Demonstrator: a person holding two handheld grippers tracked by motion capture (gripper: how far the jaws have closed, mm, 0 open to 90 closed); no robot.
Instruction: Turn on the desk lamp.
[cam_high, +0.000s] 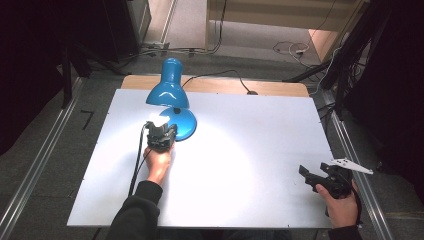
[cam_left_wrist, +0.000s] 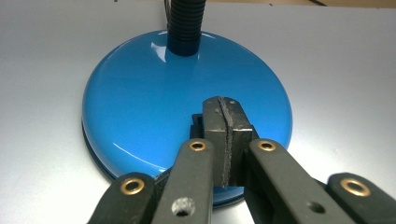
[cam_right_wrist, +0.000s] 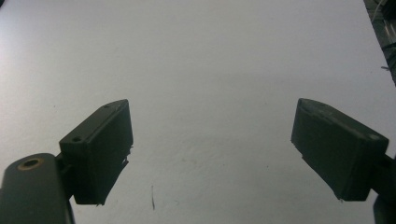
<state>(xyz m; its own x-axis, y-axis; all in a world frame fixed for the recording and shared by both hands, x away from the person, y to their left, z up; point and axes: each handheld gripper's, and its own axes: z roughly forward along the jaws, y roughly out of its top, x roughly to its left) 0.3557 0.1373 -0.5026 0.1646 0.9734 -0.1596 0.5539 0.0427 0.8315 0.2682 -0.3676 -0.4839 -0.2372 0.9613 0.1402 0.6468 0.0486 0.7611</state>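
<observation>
A blue desk lamp stands at the back left of the white board (cam_high: 240, 150); its shade (cam_high: 168, 90) is lit and throws a bright pool of light onto the board. My left gripper (cam_high: 161, 131) is shut, with nothing between its jaws. In the left gripper view its tips (cam_left_wrist: 226, 116) rest over the front part of the round blue base (cam_left_wrist: 154, 102), below the ribbed black neck (cam_left_wrist: 186, 23). A small black part shows just left of the tips. My right gripper (cam_high: 307, 177) is held open near the board's front right corner, its jaws (cam_right_wrist: 212, 112) wide apart over bare white surface.
The lamp's black cord (cam_high: 220, 76) runs off the far edge of the table. Metal rails (cam_high: 35, 170) line both sides of the table. Cables lie on the floor beyond (cam_high: 290, 49). The board's middle is bare white surface.
</observation>
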